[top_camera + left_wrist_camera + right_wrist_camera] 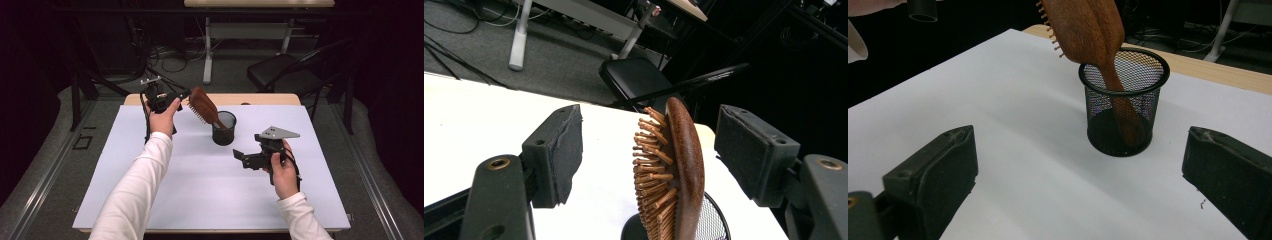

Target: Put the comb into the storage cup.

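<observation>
Brown wooden hairbrush (202, 106); black mesh cup (224, 129); white table cover (200, 180).

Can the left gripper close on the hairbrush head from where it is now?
Probably yes. The left gripper is open with the hairbrush head between its fingers, nothing between them. The brush leans handle-down in the mesh cup, so it may shift when gripped.

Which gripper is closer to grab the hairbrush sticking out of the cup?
Probably the left gripper. Its open jaws already sit on either side of the wooden hairbrush head. The right gripper is open too, but waits apart from the mesh cup.
</observation>
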